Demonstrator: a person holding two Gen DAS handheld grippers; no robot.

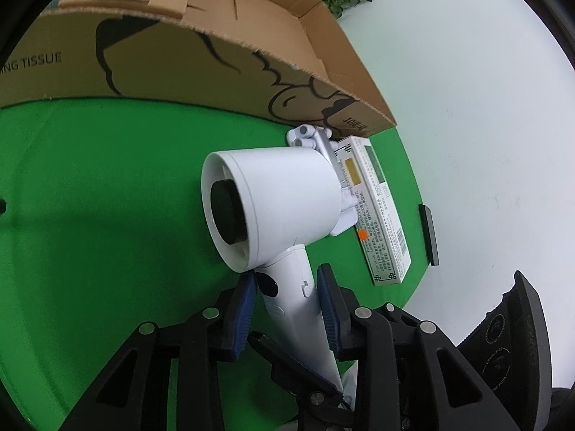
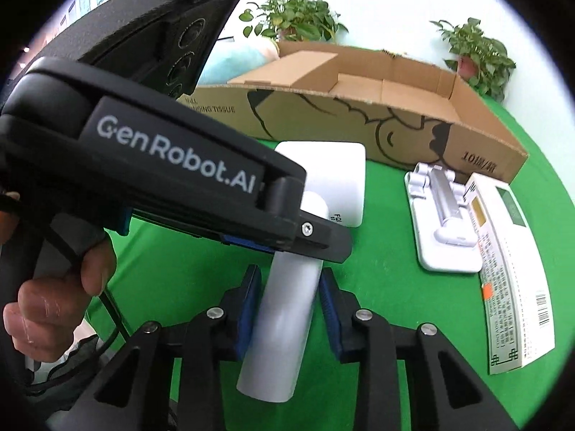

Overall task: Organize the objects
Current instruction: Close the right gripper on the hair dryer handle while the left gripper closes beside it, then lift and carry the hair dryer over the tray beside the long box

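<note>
Jaws: left gripper (image 1: 287,283) and right gripper (image 2: 289,287) both clamp hair dryer (image 1: 273,194) handle | green table (image 1: 107,215)

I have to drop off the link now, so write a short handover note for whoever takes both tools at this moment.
Left tool: shut on the hair dryer handle, near the head.
Right tool: shut on the same handle, lower down.
Cardboard box: open, at the back of the green mat; nothing visible inside.
White holder and printed carton: on the mat, in front of the box.
Done: dryer gripped.
Left: probably all three into the box.
</note>
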